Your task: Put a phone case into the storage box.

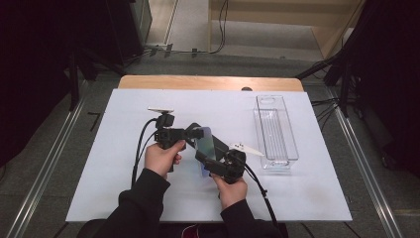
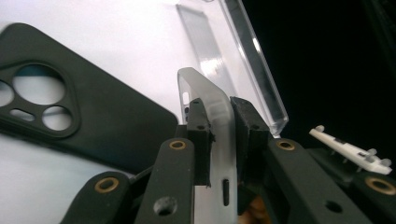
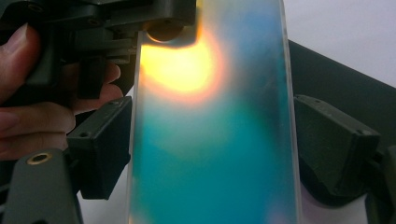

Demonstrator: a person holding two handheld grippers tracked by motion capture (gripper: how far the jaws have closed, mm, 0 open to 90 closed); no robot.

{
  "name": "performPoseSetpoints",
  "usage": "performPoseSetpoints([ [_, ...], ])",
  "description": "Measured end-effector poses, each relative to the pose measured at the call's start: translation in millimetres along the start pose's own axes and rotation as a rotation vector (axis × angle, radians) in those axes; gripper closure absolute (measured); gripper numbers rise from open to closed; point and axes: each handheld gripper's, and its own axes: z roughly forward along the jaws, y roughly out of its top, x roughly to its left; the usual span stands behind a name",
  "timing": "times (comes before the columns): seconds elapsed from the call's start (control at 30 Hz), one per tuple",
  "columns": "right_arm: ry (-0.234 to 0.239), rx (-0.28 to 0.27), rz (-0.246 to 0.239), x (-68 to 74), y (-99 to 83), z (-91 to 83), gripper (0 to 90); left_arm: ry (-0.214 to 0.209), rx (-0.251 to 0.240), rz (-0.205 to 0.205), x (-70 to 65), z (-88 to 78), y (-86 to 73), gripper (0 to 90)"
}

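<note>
A translucent phone case (image 1: 204, 148) with an iridescent blue-green sheen is held up off the white table (image 1: 124, 148) between the two grippers, near the middle of the table on the person's side. The left gripper (image 2: 218, 135) is clamped on the thin edge of this case, its two black pads pressing the frosted wall from both sides close to a small slot in the rim. The right gripper (image 3: 205, 149) grips the case across its width, one pad on each long edge, so the case's glowing back blocks most of what lies beyond it in the right gripper view. Just behind and partly under the held case lies a black phone case (image 2: 93, 116), flat on the table, with round camera cut-outs at one end. Farther to the right, well apart from the hands, stands a clear plastic tray (image 1: 275, 131), long and narrow, with a ribbed floor. The person's left hand (image 1: 161, 157) and right hand (image 1: 232, 191) come in from the near edge in dark sleeves, cables trailing from each gripper. No writing or brand mark can be read on any of these things.
</note>
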Motion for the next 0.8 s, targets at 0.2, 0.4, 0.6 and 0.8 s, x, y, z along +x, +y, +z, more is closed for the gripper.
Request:
performPoseSetpoints([
  [0.2,0.002,-0.005,-0.025,-0.4,0.1,0.1,14.4,-0.017,0.0,-0.001,-1.4,-0.3,-0.2,80.8],
  [0.4,0.052,0.053,-0.047,-2.8,4.6,2.0,0.0,-0.006,0.008,0.019,-4.3,-0.5,-1.1,81.0],
  [0.6,0.024,0.124,-0.105,-1.2,9.5,2.8,0.0,0.022,-0.005,0.068,-10.1,-3.9,-0.6,80.9],
  [0.8,0.008,0.192,-0.15,-0.8,16.1,0.9,0.0,0.048,-0.032,0.131,-16.2,-9.4,0.4,80.9],
])
